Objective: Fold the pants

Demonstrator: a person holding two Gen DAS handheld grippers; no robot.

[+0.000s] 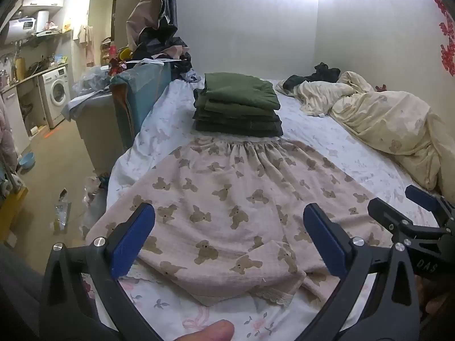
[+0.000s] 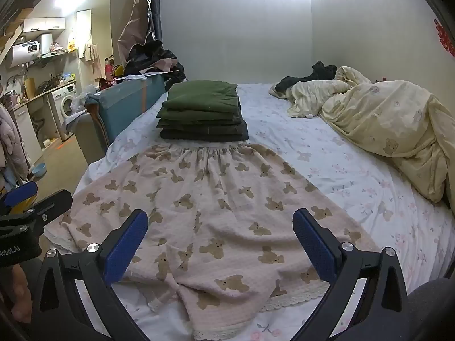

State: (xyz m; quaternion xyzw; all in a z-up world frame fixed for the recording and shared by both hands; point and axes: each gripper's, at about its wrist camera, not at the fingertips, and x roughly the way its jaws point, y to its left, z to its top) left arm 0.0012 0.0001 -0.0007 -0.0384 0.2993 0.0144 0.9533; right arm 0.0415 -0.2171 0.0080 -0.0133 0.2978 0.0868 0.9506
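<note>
Pale pink pants with a brown teddy-bear print (image 1: pixel 227 199) lie spread flat on the bed, gathered waistband at the far end, lace-trimmed leg hems near me; they also show in the right wrist view (image 2: pixel 216 213). My left gripper (image 1: pixel 227 236) is open and empty, hovering above the near left leg hem. My right gripper (image 2: pixel 220 241) is open and empty above the near right leg hem. The right gripper also shows at the right edge of the left wrist view (image 1: pixel 398 207), and the left gripper at the left edge of the right wrist view (image 2: pixel 31 199).
A stack of folded green and dark garments (image 1: pixel 239 105) sits just beyond the waistband. A crumpled cream duvet (image 1: pixel 384 119) and dark clothes (image 1: pixel 315 76) lie at the far right. The white floral bedsheet (image 2: pixel 355 176) covers the bed. A teal-covered piece of furniture (image 1: pixel 136 93) and the floor are left.
</note>
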